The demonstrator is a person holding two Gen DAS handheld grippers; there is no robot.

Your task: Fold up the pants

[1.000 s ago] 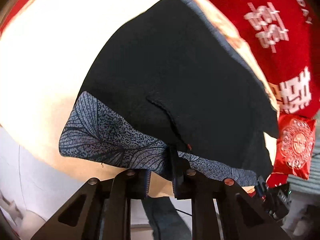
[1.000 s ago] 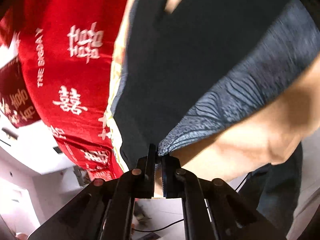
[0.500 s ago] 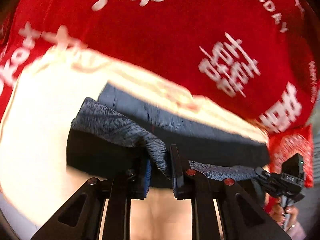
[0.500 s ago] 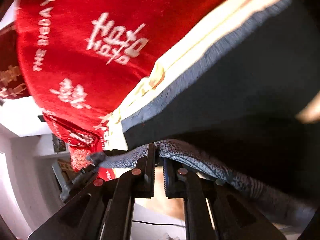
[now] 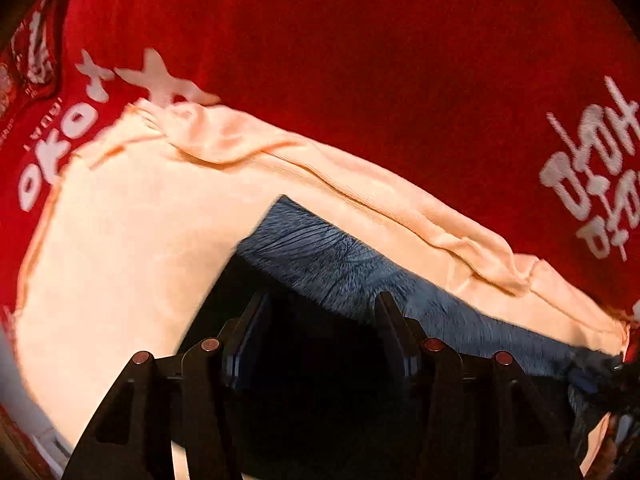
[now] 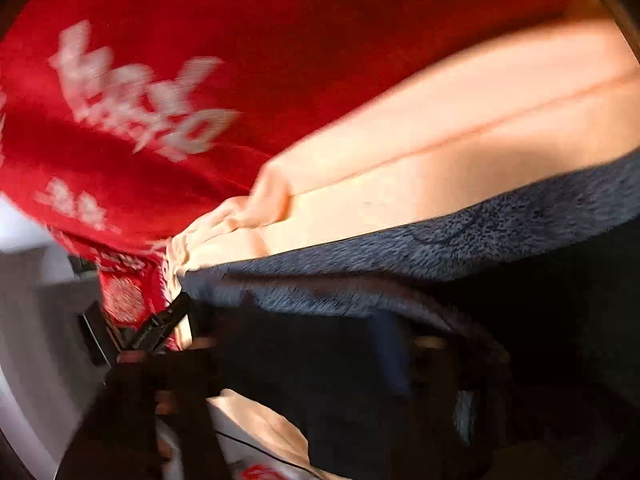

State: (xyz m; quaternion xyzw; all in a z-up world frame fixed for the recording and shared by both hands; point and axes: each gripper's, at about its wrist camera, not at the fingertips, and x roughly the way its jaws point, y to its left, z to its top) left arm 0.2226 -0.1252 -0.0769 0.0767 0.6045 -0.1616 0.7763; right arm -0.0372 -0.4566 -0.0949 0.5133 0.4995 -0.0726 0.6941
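The black pants (image 5: 320,380) lie on a peach sheet, and their blue-grey patterned band (image 5: 340,264) lies along the far fold edge. My left gripper (image 5: 322,312) points down over the dark cloth. Its jaws are opening, with cloth lying between the spread fingers (image 5: 256,320) and the pads clear of it. In the blurred right wrist view the same band (image 6: 440,240) runs across the frame above the black pants (image 6: 520,320). My right gripper (image 6: 304,344) hangs over it, jaws opening and wide apart, with dark cloth beneath them.
A red blanket (image 5: 360,80) with white lettering covers the far side beyond the peach sheet (image 5: 120,240). The right gripper (image 5: 600,380) shows at the left view's right edge. The left gripper (image 6: 160,328) shows at the right view's left. A pale floor (image 6: 32,320) lies beyond.
Both grippers carried the patterned band across the pants toward the red blanket. Both were shut on the band and now stand apart, and the band lies on the cloth.
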